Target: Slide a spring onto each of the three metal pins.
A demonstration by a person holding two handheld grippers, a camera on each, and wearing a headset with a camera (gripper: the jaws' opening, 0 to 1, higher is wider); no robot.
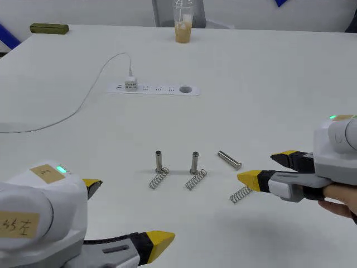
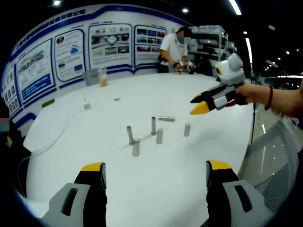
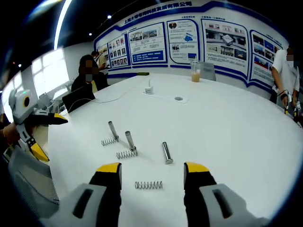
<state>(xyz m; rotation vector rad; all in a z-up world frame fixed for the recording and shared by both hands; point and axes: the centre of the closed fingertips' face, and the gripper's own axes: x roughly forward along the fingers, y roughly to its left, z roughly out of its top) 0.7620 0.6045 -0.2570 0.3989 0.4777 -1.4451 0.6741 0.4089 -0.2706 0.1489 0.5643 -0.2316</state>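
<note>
While your right gripper (image 3: 152, 169) fingers (image 3: 110, 169) gape empty before the loose spring (image 3: 148, 185), a skewed pinch could shoot it away.

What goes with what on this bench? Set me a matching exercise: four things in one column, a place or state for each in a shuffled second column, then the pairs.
Things (pins as seen in the head view)
1. cup
2. leftmost pin
3. rightmost pin
4. right gripper

Places and states
A. lying on its side
B. open, holding nothing
C. at the far edge of the table
D. standing upright

Pairs: 1-C, 2-D, 3-A, 4-B
</note>
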